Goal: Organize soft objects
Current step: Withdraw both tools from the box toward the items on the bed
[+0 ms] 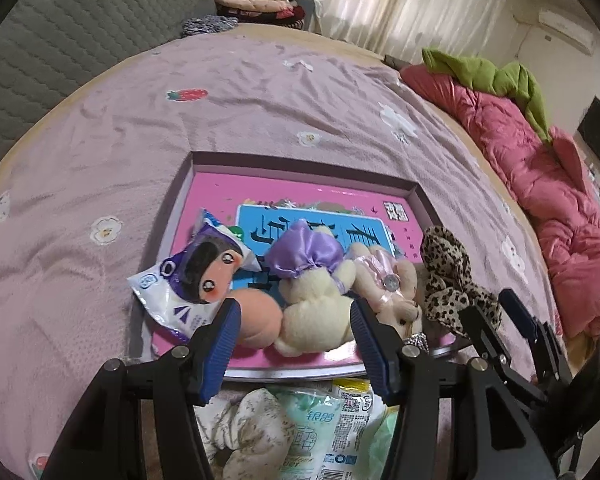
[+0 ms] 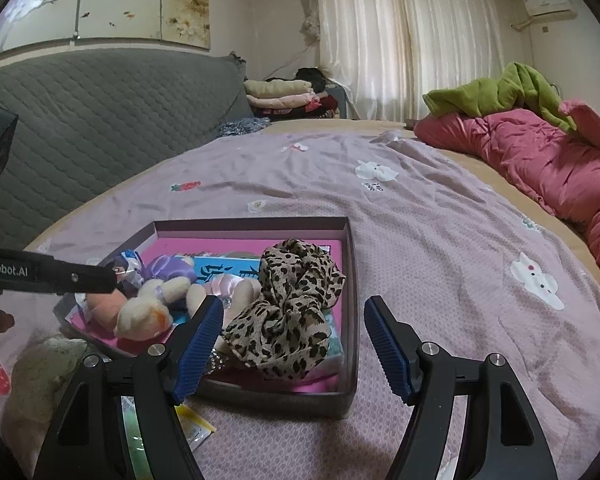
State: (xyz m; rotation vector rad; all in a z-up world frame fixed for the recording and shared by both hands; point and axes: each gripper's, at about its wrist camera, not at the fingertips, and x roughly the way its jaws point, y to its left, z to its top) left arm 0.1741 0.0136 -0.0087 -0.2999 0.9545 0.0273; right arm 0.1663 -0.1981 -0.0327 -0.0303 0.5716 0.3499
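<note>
Mid-frame on lilac bedspread (image 2: 440, 240): shallow box (image 2: 350, 280) with pink book inside. Soft stuff piled at box's near end, lower centre: leopard scarf (image 2: 296, 312), cream plush (image 1: 312, 300), tissue pack (image 1: 172, 296). Left gripper (image 1: 296, 348) spread wide, empty, hovering over plush. Right gripper (image 2: 294, 348) wide too, nothing held, just beside scarf.

Left wrist view: left gripper (image 1: 296, 344) fingers cover the near rim of the box (image 1: 292, 374) and part of the cream plush bear (image 1: 312, 308). Tissue packs (image 1: 320, 432) near the box run off the bottom edge, print too small to read. Right wrist view: left gripper's arm (image 2: 48, 274) is cut by the left edge and hides part of the purple-print packet (image 2: 126, 264). Pink quilt (image 2: 560, 168) cut at right.
</note>
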